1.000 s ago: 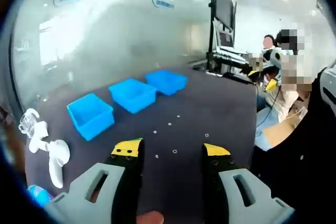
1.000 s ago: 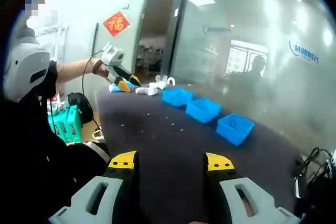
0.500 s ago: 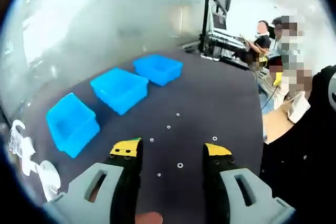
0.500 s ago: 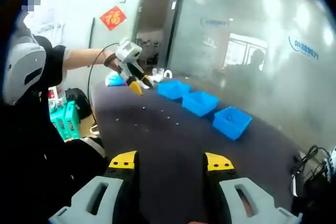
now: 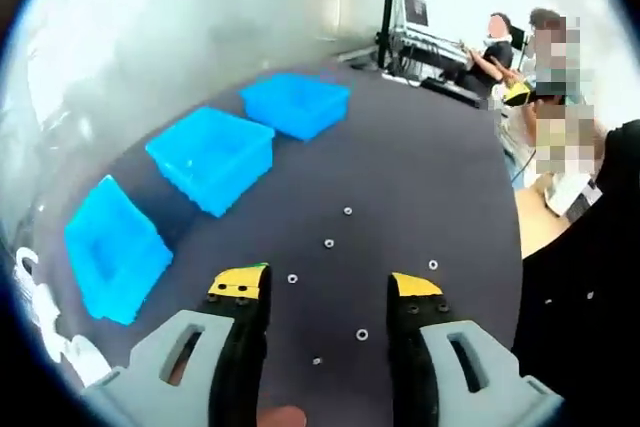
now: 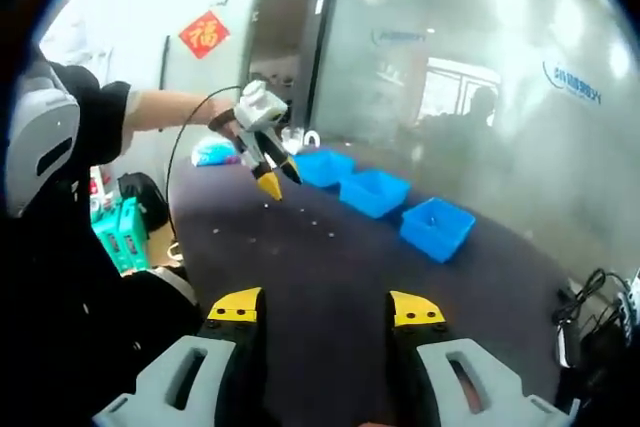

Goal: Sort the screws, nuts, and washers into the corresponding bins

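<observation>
Hardware is scattered on the dark table (image 5: pixel 430 177) directly ahead of the left gripper (image 5: pixel 327 289), whose jaws are held apart with nothing between them; the nearest piece, a small ring-shaped part (image 5: pixel 362 334), is seen low in the gap between the jaws, toward the right-hand one, with a smaller speck (image 5: pixel 317 360) closer in and another ring (image 5: pixel 292 278) just beside the left-hand jaw tip; further pieces (image 5: pixel 329 243) lie beyond, in a loose line running away from the gripper. Whether each is a nut or a washer cannot be told at this size. Three blue bins (image 5: pixel 212 155) are set in a row beyond and to the left of the parts, well apart from them. In the right gripper view the left gripper (image 6: pixel 272 182) is seen tilted down over the small parts (image 6: pixel 300 223), while the right gripper (image 6: pixel 327 310) is held back, jaws also apart and empty, far from them; the left is judged much the nearer, so the pick is likely its own, needing mainly a short descent onto the ring.
</observation>
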Demonstrator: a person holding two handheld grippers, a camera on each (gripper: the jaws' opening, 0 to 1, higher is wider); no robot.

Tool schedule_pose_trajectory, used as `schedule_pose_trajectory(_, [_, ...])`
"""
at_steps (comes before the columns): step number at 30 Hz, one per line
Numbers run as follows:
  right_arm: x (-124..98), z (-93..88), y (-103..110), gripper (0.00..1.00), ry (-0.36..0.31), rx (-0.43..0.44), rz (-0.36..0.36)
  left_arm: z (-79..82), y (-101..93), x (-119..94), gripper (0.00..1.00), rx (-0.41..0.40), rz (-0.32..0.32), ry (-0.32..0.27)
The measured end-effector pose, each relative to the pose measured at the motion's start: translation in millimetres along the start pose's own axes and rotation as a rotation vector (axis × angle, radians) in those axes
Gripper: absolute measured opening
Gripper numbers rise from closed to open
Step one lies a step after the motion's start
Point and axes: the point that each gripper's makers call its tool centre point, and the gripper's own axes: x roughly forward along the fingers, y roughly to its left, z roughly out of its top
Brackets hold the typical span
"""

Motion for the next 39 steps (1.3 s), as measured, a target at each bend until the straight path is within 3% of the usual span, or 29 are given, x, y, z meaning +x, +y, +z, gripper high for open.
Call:
schedule_pose_trajectory(6, [-1.7,-4.5,1.0,0.43,0.005,0.011,0.000,-6.0,2.2,13.3,0.36,0.029,0.015,0.059])
schedule_pose_trajectory(8, [-2.6,-5.4,0.5,0.43,0.003,0.019,-0.002,-10.6,6.3,16.6,0.33,0.066,0.028,0.104])
schedule_pose_trajectory(19, [-6.3,-13.1,-2.2,0.43,0.003,0.047,-0.016,-21.6,6.3,35.1,0.22,0.026,-0.003,0.214])
schedule_pose_trajectory(28, [-8.5,-17.8,-4.1,0.43,0.004,0.064,-0.022,-31.1,15.1,41.0,0.16,0.014,-0.003,0.250])
schedule_pose_trajectory(39, [-6.7,-20.1,0.0,0.43,0.004,0.069,-0.012,-31.3,22.5,42.7,0.02,-0.006,-0.009,0.228])
